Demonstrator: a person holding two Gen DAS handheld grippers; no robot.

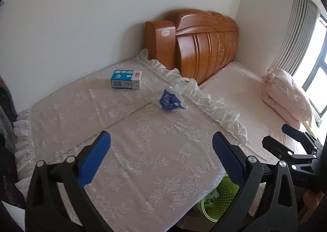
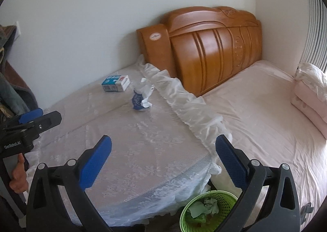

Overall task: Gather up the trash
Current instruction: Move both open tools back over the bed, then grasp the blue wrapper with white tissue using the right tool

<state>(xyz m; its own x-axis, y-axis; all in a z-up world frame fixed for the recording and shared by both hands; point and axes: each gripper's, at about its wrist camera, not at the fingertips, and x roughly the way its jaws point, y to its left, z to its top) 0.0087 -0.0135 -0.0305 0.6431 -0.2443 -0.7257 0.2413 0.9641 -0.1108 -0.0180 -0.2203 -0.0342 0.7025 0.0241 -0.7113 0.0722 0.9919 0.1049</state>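
A blue and white carton (image 1: pixel 126 79) lies on the lace-covered surface (image 1: pixel 143 150) near the wall; it also shows in the right wrist view (image 2: pixel 116 83). A crumpled blue and clear wrapper (image 1: pixel 171 100) lies to its right, also seen from the right wrist (image 2: pixel 141 99). A green mesh basket (image 2: pixel 206 210) with crumpled paper stands below the surface's front edge; part of it shows in the left wrist view (image 1: pixel 222 197). My left gripper (image 1: pixel 161 156) is open and empty above the surface. My right gripper (image 2: pixel 163 160) is open and empty, to the right of the left one.
A wooden headboard (image 1: pixel 204 46) leans in the corner. A bed with a pink sheet (image 2: pixel 265 113) lies right, with folded pink bedding (image 1: pixel 286 95) by the window. A white frill (image 2: pixel 184 105) edges the lace cover. Dark cloth (image 2: pixel 12 80) hangs at left.
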